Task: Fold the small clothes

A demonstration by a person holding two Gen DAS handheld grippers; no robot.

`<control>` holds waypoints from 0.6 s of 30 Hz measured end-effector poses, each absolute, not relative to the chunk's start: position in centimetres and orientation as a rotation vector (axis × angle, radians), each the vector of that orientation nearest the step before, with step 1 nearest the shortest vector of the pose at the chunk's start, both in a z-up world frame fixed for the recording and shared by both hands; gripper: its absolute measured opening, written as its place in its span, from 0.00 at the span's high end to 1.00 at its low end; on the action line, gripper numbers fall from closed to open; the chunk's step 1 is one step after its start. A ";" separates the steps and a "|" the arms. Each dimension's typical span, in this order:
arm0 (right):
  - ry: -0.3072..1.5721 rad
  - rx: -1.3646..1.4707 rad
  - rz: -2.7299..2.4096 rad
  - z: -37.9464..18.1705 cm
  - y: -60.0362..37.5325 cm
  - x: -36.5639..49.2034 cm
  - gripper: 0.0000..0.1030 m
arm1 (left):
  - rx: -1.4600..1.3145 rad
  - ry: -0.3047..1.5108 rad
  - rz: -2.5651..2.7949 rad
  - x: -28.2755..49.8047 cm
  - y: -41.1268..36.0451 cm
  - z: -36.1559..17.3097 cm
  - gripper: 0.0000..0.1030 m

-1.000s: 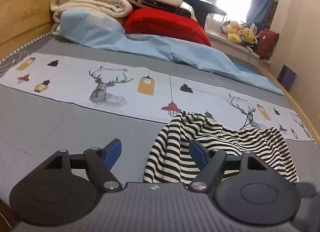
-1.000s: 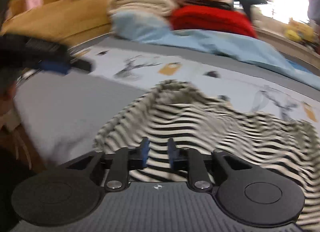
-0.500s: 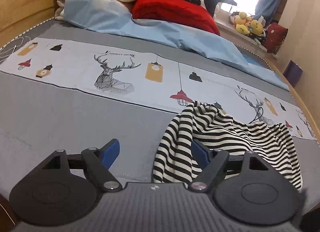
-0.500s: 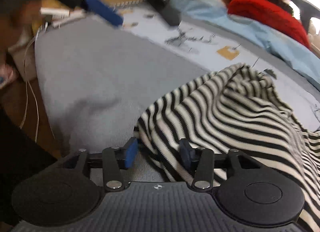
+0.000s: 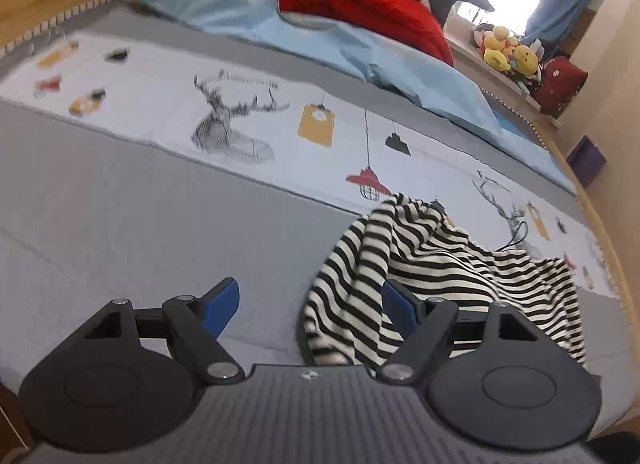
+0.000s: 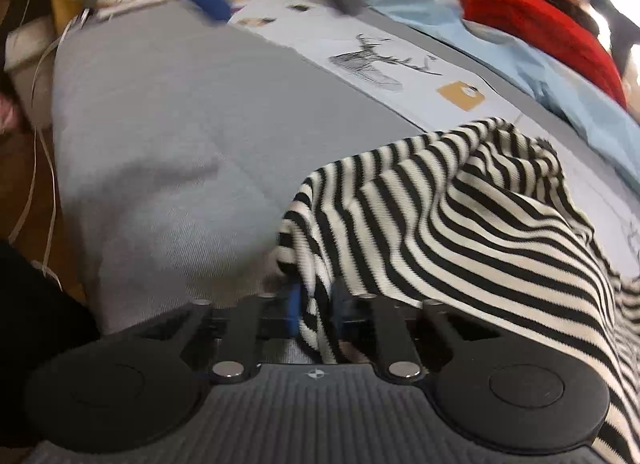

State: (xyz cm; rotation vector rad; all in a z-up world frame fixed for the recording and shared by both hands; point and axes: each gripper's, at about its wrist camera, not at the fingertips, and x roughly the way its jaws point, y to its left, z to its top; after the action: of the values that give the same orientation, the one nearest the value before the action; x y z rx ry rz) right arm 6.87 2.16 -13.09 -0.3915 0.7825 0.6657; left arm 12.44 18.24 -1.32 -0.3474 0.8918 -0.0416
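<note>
While the striped top (image 6: 460, 224) is bunched and rumpled on the bed (image 5: 120, 224), no fold is judged done; the whole fold sequence is left. Its near edge is pinched in the right gripper (image 6: 314, 306), jaws clamped together on the cloth. The left gripper (image 5: 310, 300) is held low just beside the top's left edge, jaws wide apart, nothing between them but part of the cloth's hem ahead. The top is draped partly on grey cover, partly on the printed strip (image 5: 320, 124). Open room is seen left of the top; the bed edge is close on the near side. Bedding pile (image 5: 360, 12) is well apart, at the far end.
</note>
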 end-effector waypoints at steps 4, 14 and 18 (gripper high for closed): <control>0.745 -0.235 0.661 -10.8 -0.3 6.8 0.91 | -0.534 0.981 -0.136 14.0 18.9 -3.0 0.17; 0.627 -0.061 0.697 -6.3 -7.1 4.5 0.92 | -0.815 1.217 -0.332 20.0 14.3 -8.6 0.15; 0.614 -0.012 0.704 -5.4 -9.3 3.7 0.92 | -0.827 1.278 -0.287 21.8 12.6 -10.7 0.15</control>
State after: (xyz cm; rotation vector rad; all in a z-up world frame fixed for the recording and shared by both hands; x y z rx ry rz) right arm 3.74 -9.28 -5.40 -0.0125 0.6142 0.7042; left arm 21.78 12.59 -10.73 -0.8270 1.2778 -0.2873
